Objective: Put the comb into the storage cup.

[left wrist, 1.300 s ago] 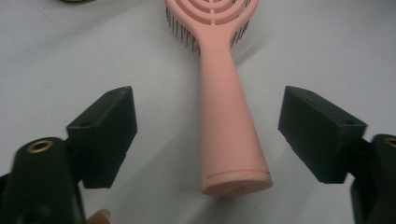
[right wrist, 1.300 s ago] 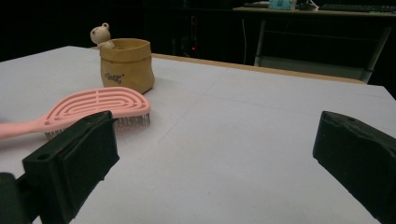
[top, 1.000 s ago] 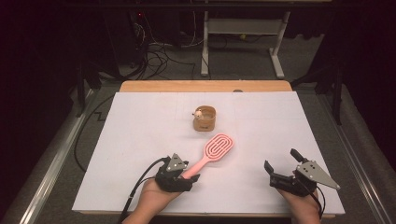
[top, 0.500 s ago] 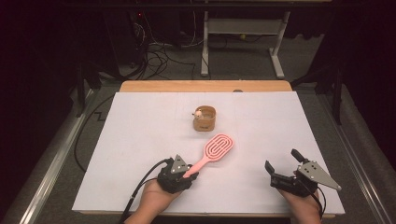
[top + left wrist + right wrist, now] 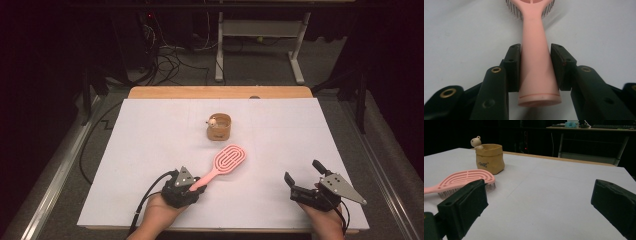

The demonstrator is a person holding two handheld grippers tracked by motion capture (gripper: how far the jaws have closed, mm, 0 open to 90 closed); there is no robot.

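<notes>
A pink hairbrush [image 5: 535,60] is gripped by its handle in the left gripper [image 5: 186,188]; the right gripper [image 5: 305,181] is held open above the surface [image 5: 150,135]

Hairbrush [image 5: 535,67] head cut off above

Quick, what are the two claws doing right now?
Left claw: shut on the brush handle.
Right claw: open, holding nothing.
</notes>
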